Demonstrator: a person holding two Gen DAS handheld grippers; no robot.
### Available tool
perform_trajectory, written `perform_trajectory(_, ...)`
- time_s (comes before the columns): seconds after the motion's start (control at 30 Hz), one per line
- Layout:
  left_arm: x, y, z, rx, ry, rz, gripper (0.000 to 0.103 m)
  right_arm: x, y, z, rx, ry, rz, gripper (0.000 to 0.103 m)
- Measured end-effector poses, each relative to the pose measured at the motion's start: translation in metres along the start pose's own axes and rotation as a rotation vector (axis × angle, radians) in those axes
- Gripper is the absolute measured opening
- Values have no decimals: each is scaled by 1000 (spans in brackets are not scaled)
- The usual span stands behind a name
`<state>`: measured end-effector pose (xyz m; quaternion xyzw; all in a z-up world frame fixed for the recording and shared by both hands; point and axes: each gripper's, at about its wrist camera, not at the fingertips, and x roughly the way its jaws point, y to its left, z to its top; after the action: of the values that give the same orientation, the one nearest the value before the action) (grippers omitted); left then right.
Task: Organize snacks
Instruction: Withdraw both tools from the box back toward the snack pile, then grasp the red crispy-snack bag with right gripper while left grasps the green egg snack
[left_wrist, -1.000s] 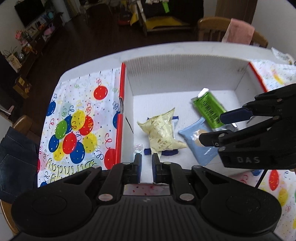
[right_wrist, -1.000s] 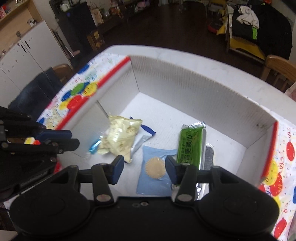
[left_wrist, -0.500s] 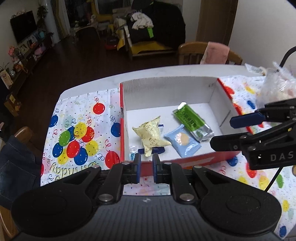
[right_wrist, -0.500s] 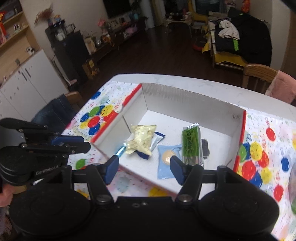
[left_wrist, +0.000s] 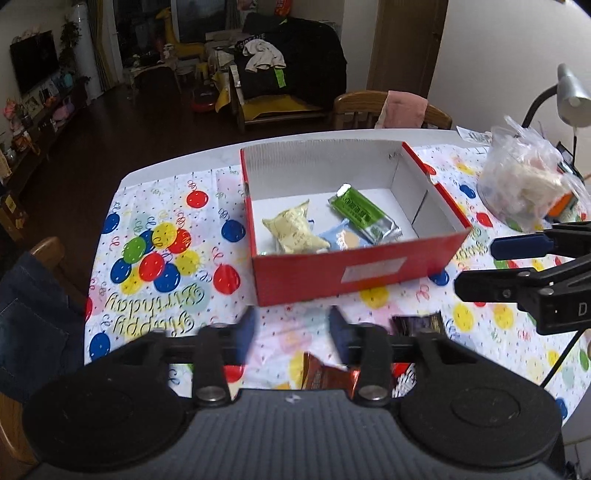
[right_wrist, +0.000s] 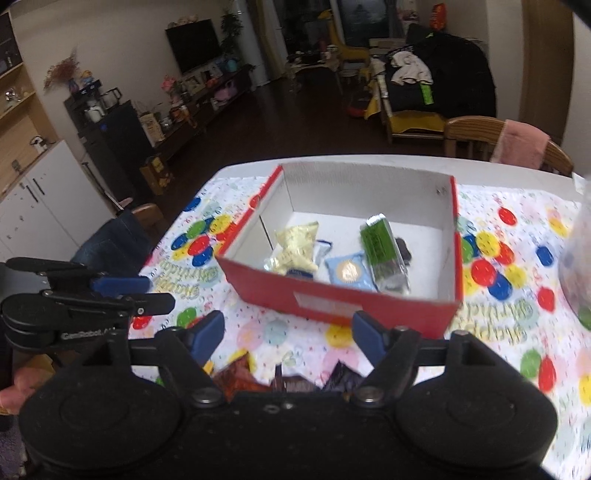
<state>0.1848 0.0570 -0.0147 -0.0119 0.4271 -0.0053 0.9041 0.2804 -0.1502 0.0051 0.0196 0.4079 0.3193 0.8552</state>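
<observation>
The left gripper (left_wrist: 291, 326) has just been opening and now stands about half spread with nothing between its blue pads; a moment ago it was pinched shut low over the box floor, and it has since drawn back clear of the near wall. The right gripper (right_wrist: 288, 332) has likewise been opening and stands wide and empty, and it too has pulled back from inside the box to the near side.

Outward from the jaws, on the balloon tablecloth (left_wrist: 155, 258) at six o'clock of the box, loose snacks lie just beneath the fingers: a brown wrapper (left_wrist: 325, 373) under the left gripper, and a dark packet (left_wrist: 417, 323) at its two o'clock; their labels are too blurred to read.

Beyond them, at twelve o'clock from both grippers, the red box (left_wrist: 354, 269) holds what is already sorted: a pale yellow pouch (left_wrist: 293, 232) toward nine o'clock inside it, a light blue packet (left_wrist: 345, 240) in the middle, and a green bar (left_wrist: 364, 214) toward two o'clock. A clear bag (left_wrist: 528, 181) sits well apart at the box's three o'clock.

Both claws empty and back over the loose pile suggests one delivery is finished and the next pick is due; the wrappers on the cloth remain to be boxed.
</observation>
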Motion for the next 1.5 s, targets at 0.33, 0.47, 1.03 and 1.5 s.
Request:
perform_trajectory(0.33, -19, 12, -39, -20, -30, -23, 71, -7, 14, -45, 44, 0, -40, 89)
perform_trajectory(0.47, -22, 20, -50, -49, -47, -9, 78, -7, 17, -59, 78, -12, -67, 102)
perform_trajectory(1.03, 11, 27, -105, -64, 45, 11, 83, 31, 25, -110, 34, 74, -82, 103)
perform_trajectory(1.5, 45, 2, -132, 16, 155, 5, 83, 94, 20, -126, -51, 222, -104, 102)
